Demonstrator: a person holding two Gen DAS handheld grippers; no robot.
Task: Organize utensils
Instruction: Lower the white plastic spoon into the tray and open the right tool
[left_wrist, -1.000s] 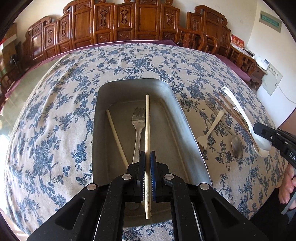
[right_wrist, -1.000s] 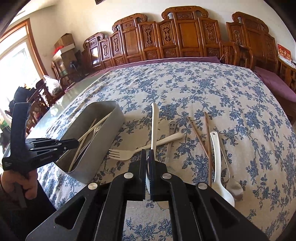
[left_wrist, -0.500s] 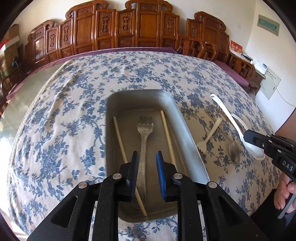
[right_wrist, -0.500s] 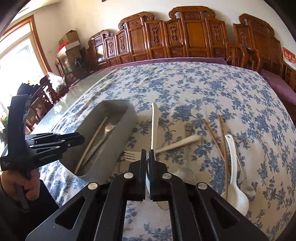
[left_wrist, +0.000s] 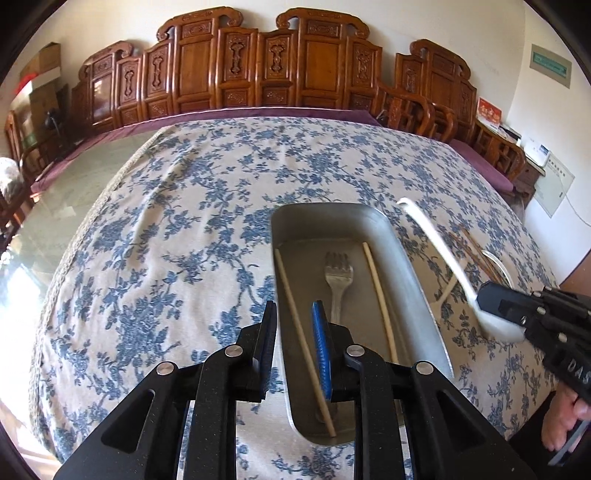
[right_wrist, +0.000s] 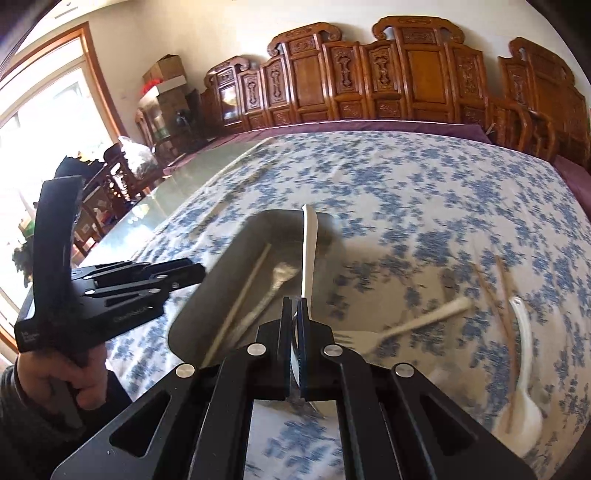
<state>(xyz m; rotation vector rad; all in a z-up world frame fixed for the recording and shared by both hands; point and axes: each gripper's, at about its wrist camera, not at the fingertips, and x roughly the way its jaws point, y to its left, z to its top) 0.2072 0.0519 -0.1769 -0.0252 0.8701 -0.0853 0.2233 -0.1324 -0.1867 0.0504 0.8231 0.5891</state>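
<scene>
Both grippers are over a big table with a blue flower cloth (left_wrist: 166, 229). Behind the table stands a row of carved wooden chairs (left_wrist: 258, 70). On the cloth sits a long metal tray (left_wrist: 413, 258). Inside the tray lie a metal fork (left_wrist: 338, 280) in the middle and two pale chopsticks, one chopstick (left_wrist: 295, 317) on the left side and the other chopstick (left_wrist: 380, 295) on the right side. The left gripper (left_wrist: 293, 332) is spread wide and holds nothing; one finger is over the cloth and the blue one is over the tray's near end. The right gripper (right_wrist: 294, 328) is pressed together on a white spoon (right_wrist: 308, 251), pinching it near the bowl end, and the handle sticks out over the tray, up in the air. On the cloth to the right of the tray lie a pale fork (right_wrist: 417, 321), another white spoon (right_wrist: 524, 373) and two brown chopsticks (right_wrist: 506, 306), close together. The right view is blurry.
</scene>
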